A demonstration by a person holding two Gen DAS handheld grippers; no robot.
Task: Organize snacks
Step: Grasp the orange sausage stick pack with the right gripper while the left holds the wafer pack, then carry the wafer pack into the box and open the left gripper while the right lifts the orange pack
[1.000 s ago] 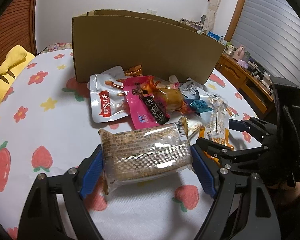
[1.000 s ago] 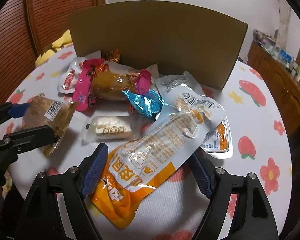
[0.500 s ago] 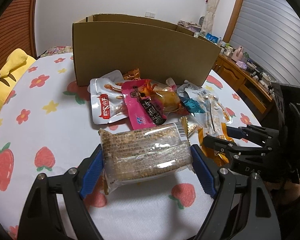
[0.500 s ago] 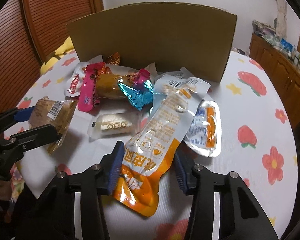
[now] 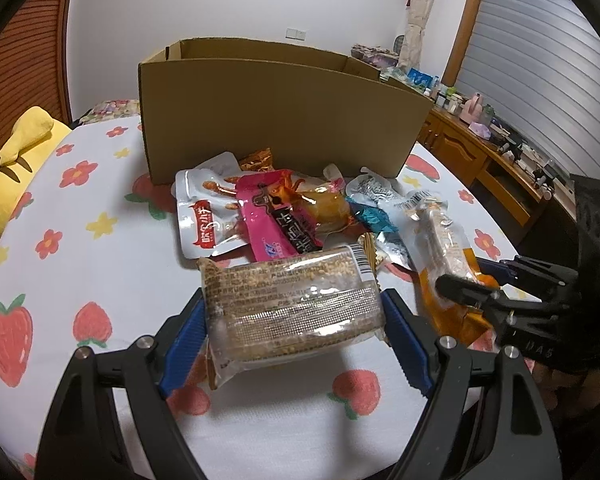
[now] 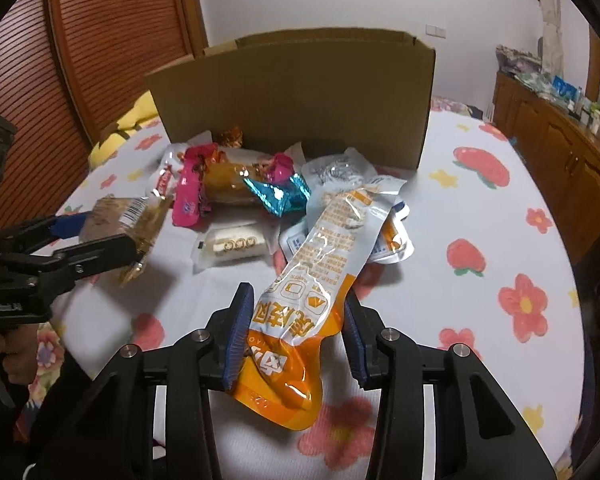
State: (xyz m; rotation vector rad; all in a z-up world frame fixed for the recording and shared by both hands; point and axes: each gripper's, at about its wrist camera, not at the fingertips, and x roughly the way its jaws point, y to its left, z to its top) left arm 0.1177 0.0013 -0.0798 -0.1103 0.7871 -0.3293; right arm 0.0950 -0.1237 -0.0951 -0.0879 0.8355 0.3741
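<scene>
While both pouches hang limp above the tablecloth (image 6: 480, 208), we carry one snack in each gripper.
Our right gripper (image 6: 296, 336), just closed, pinches the slick, floppy orange pouch (image 6: 320, 264) at its lower end; our left gripper (image 5: 294, 316) clamps the light, crushable sesame bar pack (image 5: 288, 304) widthwise, cardboard box (image 5: 276, 120) beyond.
</scene>
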